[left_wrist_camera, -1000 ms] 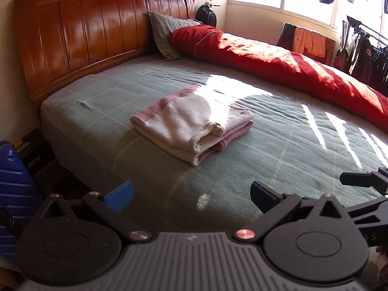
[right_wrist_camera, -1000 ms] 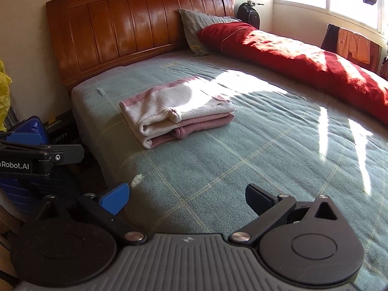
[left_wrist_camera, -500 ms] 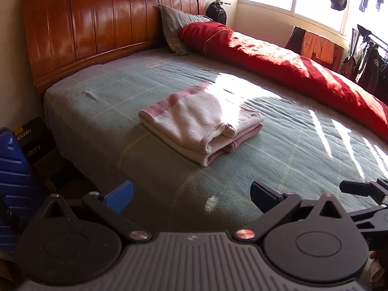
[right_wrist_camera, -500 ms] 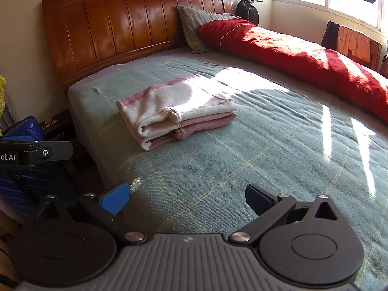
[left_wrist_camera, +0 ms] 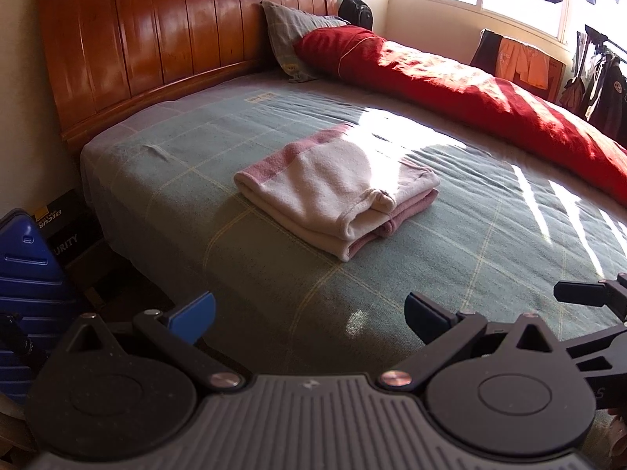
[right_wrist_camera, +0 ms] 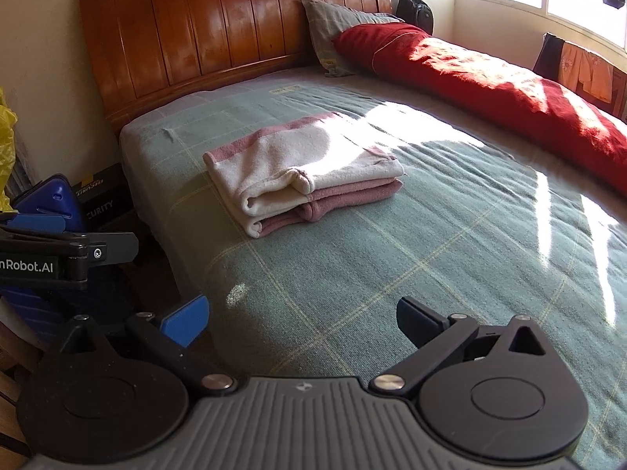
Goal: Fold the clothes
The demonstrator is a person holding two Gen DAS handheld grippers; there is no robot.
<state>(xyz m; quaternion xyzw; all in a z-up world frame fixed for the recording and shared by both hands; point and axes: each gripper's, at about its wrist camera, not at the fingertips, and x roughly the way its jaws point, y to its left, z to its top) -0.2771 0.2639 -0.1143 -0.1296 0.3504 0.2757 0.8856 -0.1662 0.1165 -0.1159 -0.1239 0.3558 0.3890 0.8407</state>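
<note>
I've eased both grippers closer to the bed (left_wrist_camera: 274, 282). My left gripper (left_wrist_camera: 309, 315) and right gripper (right_wrist_camera: 301, 315) are spread, empty. The folded garment (right_wrist_camera: 298, 168), perhaps a sweater, lies at twelve o'clock.

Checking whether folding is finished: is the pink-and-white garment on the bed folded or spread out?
Folded. The garment lies as a compact stack on the bed, layered edges showing.

Folded garment (left_wrist_camera: 333, 188) showing cream with dusty pink bands. Bed cover (left_wrist_camera: 450, 258) beneath it showing grey-green with pale yellow check lines. Quilt (left_wrist_camera: 490, 94) beyond the garment glowing red; headboard (left_wrist_camera: 168, 39) shining reddish-brown; pillow (left_wrist_camera: 290, 39) looking grey.
</note>
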